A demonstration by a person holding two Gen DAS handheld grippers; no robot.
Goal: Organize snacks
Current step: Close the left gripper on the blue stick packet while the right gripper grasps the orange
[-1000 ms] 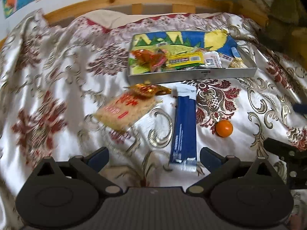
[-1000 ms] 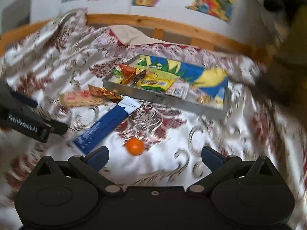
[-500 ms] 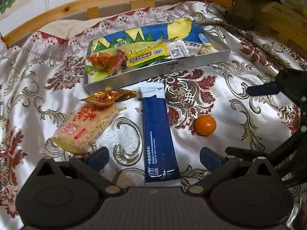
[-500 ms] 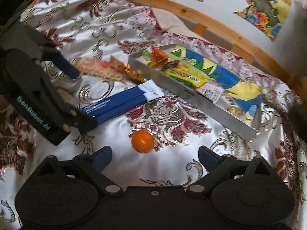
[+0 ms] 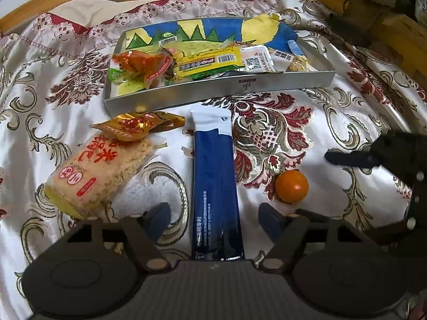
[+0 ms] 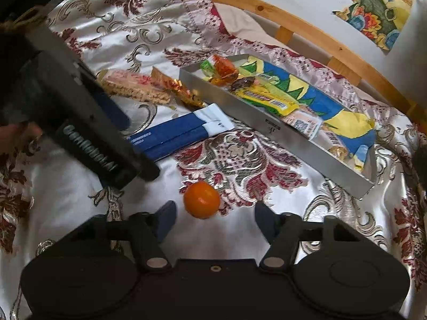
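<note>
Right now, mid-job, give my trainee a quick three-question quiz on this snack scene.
1. True or false: the orange lies inside the tray.
2. Which snack lies between the fingers of the left gripper? A) blue packet B) rice cracker C) gold wrapper
3. Fill in: the right gripper, its jaws just closing in, has the ____ just ahead of its fingertips, untouched.

Key: 1 false, it sits on the bedspread outside the tray. 2 A, not yet pinched. 3 orange.
</note>
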